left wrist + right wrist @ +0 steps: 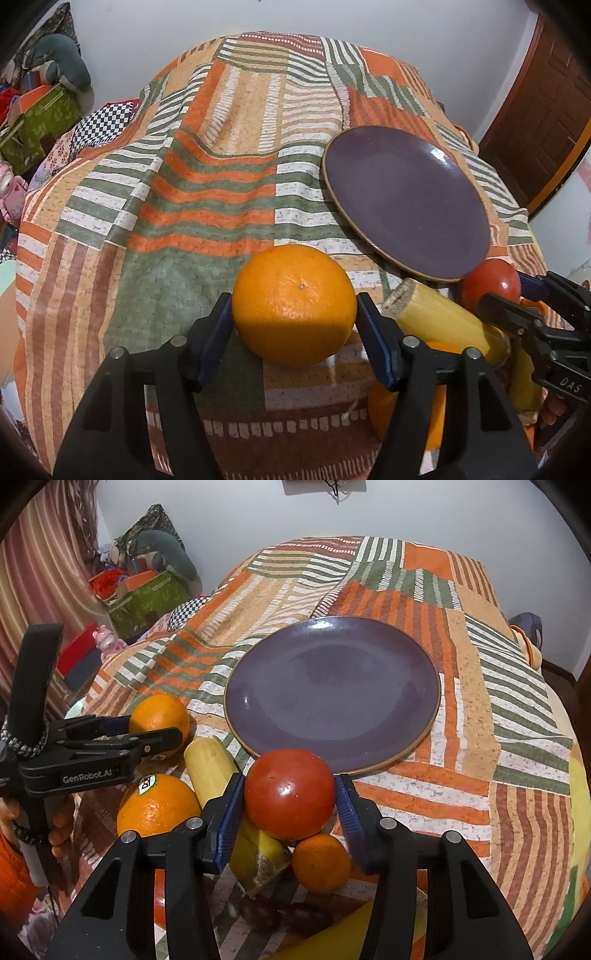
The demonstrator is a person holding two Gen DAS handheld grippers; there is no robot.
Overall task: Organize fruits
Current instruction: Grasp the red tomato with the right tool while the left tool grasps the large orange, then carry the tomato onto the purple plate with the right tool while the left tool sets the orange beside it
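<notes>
My left gripper (293,314) is shut on a large orange (293,304), held just above the patterned cloth; it shows from the side in the right wrist view (159,720). My right gripper (290,797) is shut on a red tomato (290,797), at the near rim of the empty purple plate (332,690). The tomato (491,282) and plate (406,199) also show in the left wrist view. A yellow corn piece (221,775), a stickered orange (157,806), a small orange (321,862) and dark grapes (284,914) lie below.
A striped orange, green and white cloth (184,184) covers the table. Boxes and clutter (144,590) stand at the far left by a curtain. A wooden door (539,122) is at the right.
</notes>
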